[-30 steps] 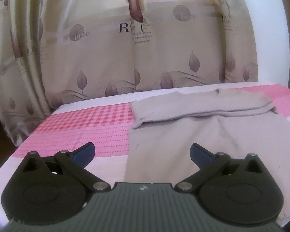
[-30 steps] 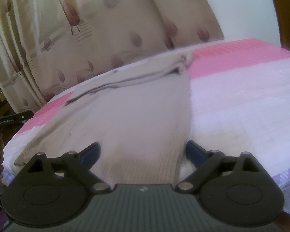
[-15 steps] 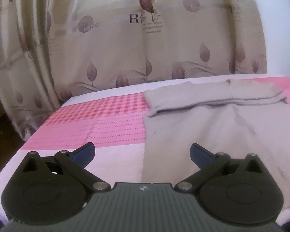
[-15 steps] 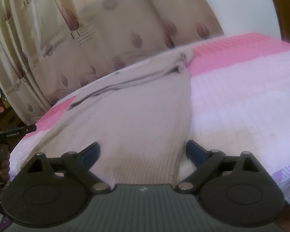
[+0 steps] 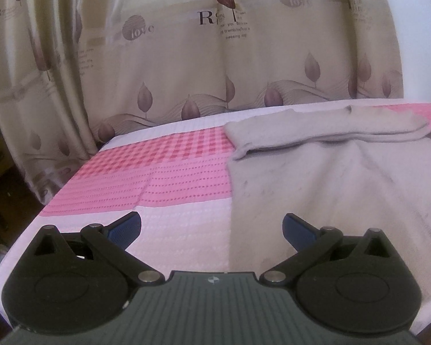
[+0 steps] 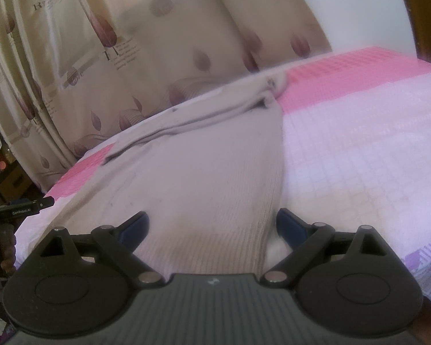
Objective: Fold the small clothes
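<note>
Two tools are over the near edge of a bed (image 5: 186, 178), and both stand wide open with nothing between their blue fingertips. The left tool (image 5: 212, 227) is above the white part of the bed cover, near the left side edge of the beige sweater (image 5: 330, 178); its right fingertip is over the cloth and its left fingertip is over the bare cover. The right tool (image 6: 212, 224) is above the ribbed hem of the same sweater (image 6: 204, 189), at the hem's right corner; the cloth fills most of the gap between the fingertips, but the fingertips do not press it.

The sweater lies flat on the bed, with its hem at the near edge and its upper part toward the far edge. Across the upper part a sleeve (image 5: 316, 126) is folded over sideways, so it makes a long band parallel to the far edge. A few small dark marks are on the cloth.

The bed cover is white near the front and has a pink checked band farther back. Behind the bed hangs a beige curtain (image 5: 186, 57) with a leaf pattern and some printed words, and to the right of it there is a white wall (image 6: 359, 14). In the right wrist view, the other handheld device (image 6: 17, 210) shows at the left border, beyond the left edge of the bed.
</note>
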Demonstrator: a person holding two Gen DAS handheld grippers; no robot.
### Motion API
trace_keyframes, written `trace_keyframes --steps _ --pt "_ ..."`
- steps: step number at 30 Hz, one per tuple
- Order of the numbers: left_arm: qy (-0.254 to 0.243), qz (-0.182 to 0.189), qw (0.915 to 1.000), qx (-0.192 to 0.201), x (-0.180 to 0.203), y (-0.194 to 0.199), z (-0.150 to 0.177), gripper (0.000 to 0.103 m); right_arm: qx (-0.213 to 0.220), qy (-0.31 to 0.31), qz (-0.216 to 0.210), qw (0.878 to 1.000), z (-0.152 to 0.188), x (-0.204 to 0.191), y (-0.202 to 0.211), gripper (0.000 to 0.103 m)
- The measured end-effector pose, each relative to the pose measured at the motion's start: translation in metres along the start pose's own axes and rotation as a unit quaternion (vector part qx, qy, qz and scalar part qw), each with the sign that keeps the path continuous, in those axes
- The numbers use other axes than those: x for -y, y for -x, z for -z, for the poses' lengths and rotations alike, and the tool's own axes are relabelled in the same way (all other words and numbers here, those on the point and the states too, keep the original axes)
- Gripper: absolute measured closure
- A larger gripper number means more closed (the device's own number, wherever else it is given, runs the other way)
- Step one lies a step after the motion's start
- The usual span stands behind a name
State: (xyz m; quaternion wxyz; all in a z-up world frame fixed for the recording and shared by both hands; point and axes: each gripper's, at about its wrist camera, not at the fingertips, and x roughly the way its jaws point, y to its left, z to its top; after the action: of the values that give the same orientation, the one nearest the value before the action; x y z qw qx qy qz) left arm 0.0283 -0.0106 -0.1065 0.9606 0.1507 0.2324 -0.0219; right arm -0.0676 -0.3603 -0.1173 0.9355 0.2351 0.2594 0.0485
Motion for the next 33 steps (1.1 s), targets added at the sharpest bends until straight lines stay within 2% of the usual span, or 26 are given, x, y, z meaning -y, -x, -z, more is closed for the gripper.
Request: trace_keyframes --steps 16,33 --pt "-0.008 0.004 0.9999 -0.012 0.003 -0.002 0.007 0.000 0.000 -0.001 0.001 1.000 0.001 0.000 0.000 0.007" --pt "-0.009 0.018 0.9994 -0.029 0.003 -0.008 0.011 0.000 -0.018 0.005 -0.001 1.000 -0.005 -0.004 -0.002 0.006"
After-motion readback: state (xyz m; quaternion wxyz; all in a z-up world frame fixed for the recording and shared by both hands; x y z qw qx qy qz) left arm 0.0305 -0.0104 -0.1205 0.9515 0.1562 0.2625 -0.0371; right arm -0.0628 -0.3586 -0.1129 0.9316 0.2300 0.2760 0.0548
